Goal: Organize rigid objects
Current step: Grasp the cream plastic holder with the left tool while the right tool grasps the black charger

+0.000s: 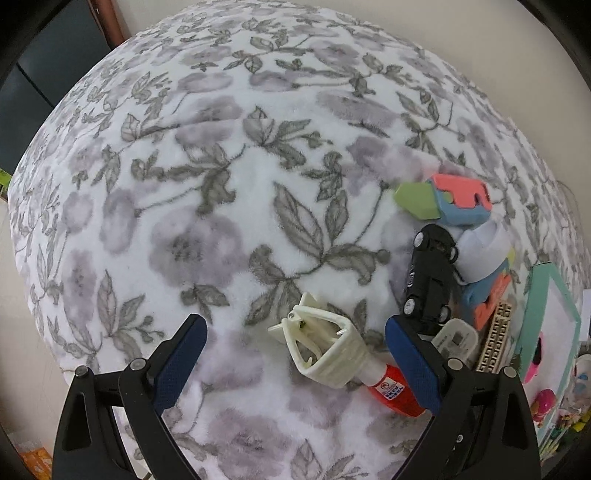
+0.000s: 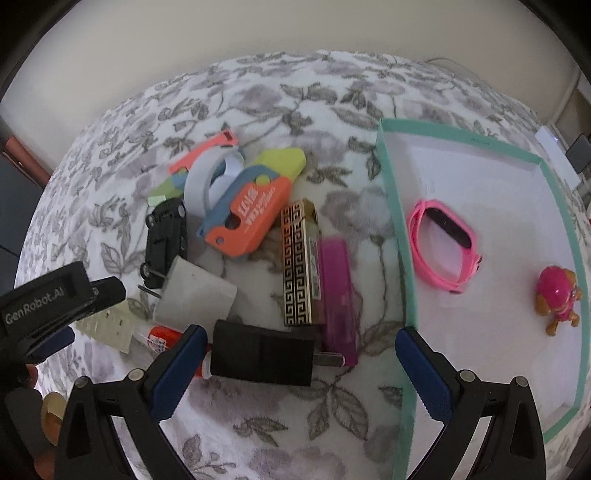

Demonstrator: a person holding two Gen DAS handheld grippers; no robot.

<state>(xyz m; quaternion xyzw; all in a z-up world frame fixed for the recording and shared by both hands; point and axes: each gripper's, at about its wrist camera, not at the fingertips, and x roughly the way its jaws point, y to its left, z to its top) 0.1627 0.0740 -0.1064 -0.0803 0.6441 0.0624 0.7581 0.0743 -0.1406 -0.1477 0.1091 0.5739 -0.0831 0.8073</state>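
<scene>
Both grippers, left and right, are held open and empty over the bed; with the black charger wedged against the purple case beside the tray, neighbours risk being dragged or the plush blanket snagged.

A home, most likely a bedroom: a plush floral blanket covers a soft, bed-like surface beside a plain wall, strewn with household odds like a toy car and pup figurine.
</scene>
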